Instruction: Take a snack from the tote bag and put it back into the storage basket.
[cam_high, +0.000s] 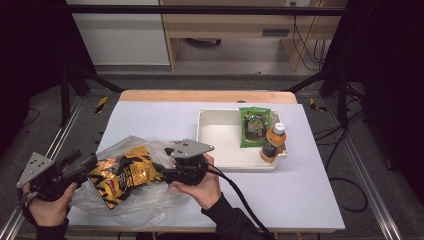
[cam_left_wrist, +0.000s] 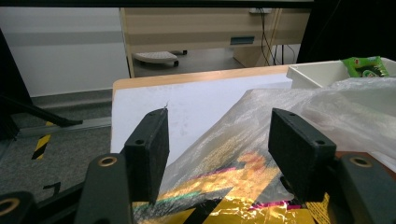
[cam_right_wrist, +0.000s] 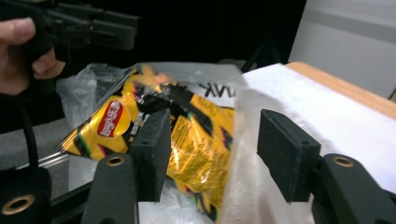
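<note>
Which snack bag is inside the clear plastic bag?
The yellow-and-black chip bag at the table's near left, between both tongs, wrapped in the clear plastic bag. The green snack bag lies bare in the white tray beside the orange bottle.

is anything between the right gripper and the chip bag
Yes: the clear plastic bag wraps the yellow chip bag, and a fold of its film lies between the right gripper and the chips. Nothing else blocks it.
</note>
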